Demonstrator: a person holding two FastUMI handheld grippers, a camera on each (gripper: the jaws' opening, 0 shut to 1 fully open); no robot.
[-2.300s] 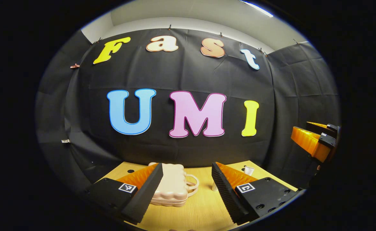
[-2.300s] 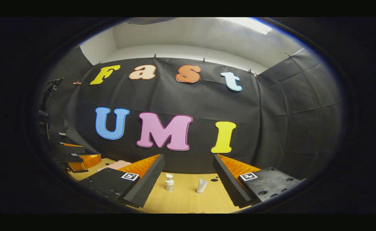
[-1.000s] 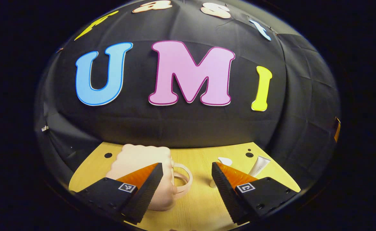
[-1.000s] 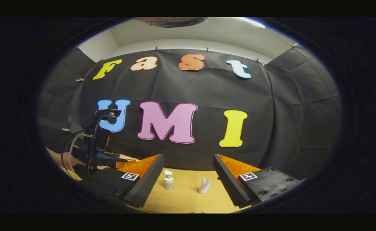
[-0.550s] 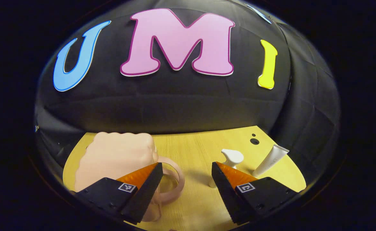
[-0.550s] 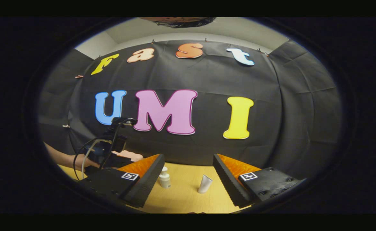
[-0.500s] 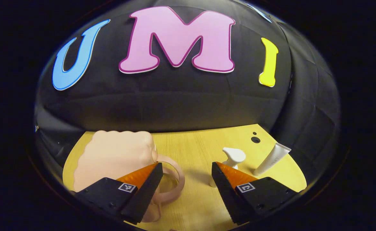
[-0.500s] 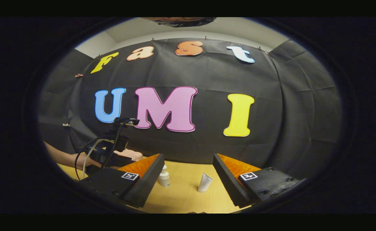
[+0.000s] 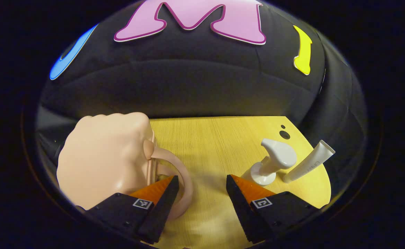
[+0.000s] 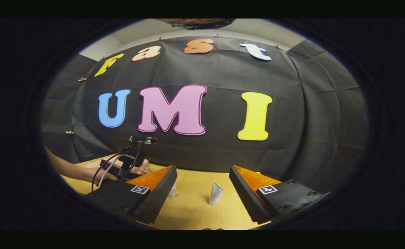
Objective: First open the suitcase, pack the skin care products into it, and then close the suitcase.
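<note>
Left gripper view puts the pale wooden table [image 9: 205, 145] under me, and on it the closed, pale pink, ribbed hard-shell suitcase [image 9: 102, 155], lying flat to my left with its looped handle [image 9: 181, 180] toward my left gripper [image 9: 199, 193], which is spread wide with one finger at the loop. My left is nearer; my right gripper [image 10: 202, 188] hangs open, holding nothing. Well right of the suitcase stand a white pump bottle [image 9: 271, 162] and white tube [image 9: 309, 162]; what the suitcase holds is hidden.
</note>
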